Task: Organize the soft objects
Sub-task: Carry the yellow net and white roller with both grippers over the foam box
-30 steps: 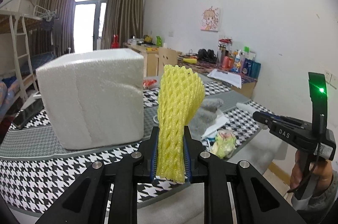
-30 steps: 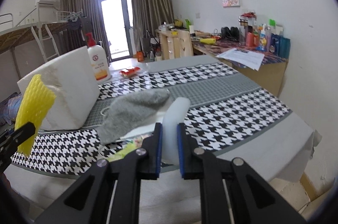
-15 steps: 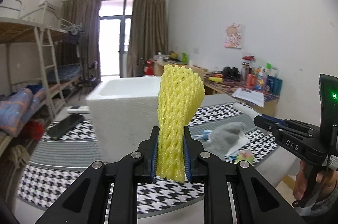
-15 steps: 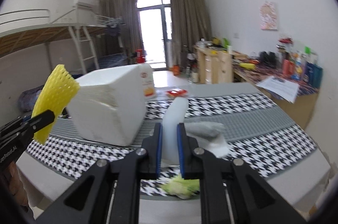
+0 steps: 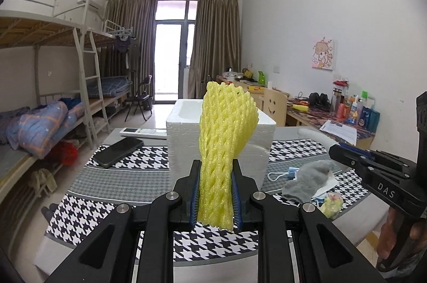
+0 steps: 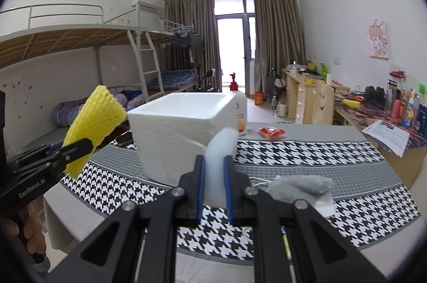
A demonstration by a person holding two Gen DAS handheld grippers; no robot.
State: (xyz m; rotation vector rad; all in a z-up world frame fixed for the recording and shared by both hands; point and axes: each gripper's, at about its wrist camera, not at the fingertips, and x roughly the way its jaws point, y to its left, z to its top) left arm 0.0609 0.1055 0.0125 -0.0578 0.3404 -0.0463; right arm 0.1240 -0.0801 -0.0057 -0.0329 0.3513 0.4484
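My left gripper [image 5: 215, 189] is shut on a yellow foam fruit net [image 5: 225, 133] that stands upright above its blue pads; the net [image 6: 93, 123] shows at the left of the right wrist view. My right gripper [image 6: 214, 181] is shut on a pale white foam piece [image 6: 220, 149]. Both are held above the near edge of the houndstooth table [image 6: 307, 149]. An open white foam box [image 5: 184, 133] [image 6: 176, 139] stands on the table just beyond them. A grey cloth [image 5: 309, 179] [image 6: 301, 184] lies on white paper to the right.
A black phone [image 5: 117, 151] and a white remote [image 5: 141, 132] lie left of the box. A pump bottle [image 6: 236, 107] and a red packet [image 6: 271, 132] sit behind it. A face mask [image 5: 283, 172] and a small yellow-green bundle [image 5: 331, 204] lie near the cloth. Bunk beds stand at left, desks at right.
Both grippers have risen and pulled back from the table while turning left, each keeping its hold. The foam box now looks smaller and farther, with its open top showing.
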